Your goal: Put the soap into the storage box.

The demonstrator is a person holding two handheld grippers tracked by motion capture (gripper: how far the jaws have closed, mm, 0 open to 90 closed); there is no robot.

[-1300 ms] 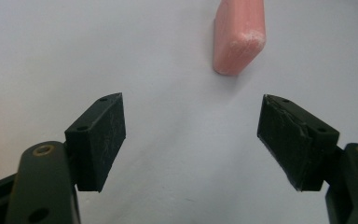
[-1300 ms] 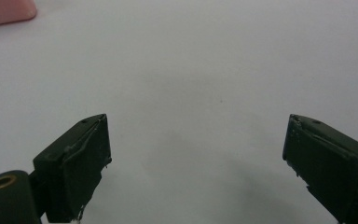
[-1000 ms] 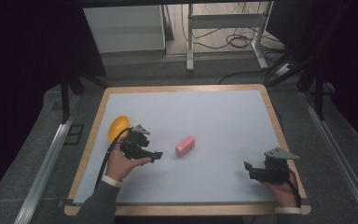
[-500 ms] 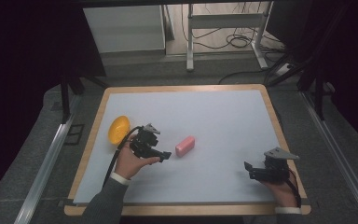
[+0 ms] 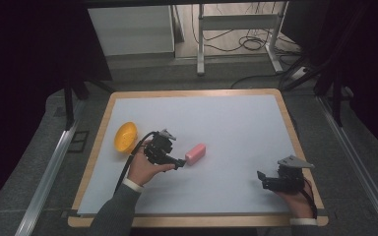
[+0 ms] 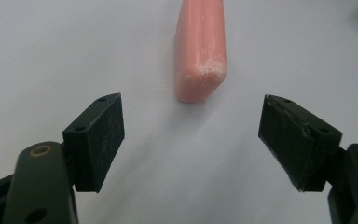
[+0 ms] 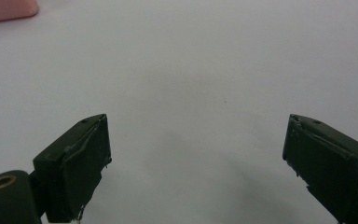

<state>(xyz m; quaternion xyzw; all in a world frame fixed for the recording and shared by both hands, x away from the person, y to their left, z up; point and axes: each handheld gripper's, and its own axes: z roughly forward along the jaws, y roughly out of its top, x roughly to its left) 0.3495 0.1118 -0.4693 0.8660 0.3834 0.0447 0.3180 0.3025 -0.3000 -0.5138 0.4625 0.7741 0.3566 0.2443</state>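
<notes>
I hold the left gripper (image 6: 191, 128) with fingers spread wide, short of the pink bar (image 6: 201, 46). Closing early risks pushing it away. The right gripper (image 7: 196, 158) is also open, idle.

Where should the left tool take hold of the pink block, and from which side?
Probably across the two long sides of the pink block, coming in from its near short end. It lies flat, lengthwise ahead of the open left tool, and looks narrower than the gap between the jaws.

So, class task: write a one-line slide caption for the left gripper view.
Open left gripper lined up short of a pink rectangular soap-like block lying on the white table surface.
</notes>
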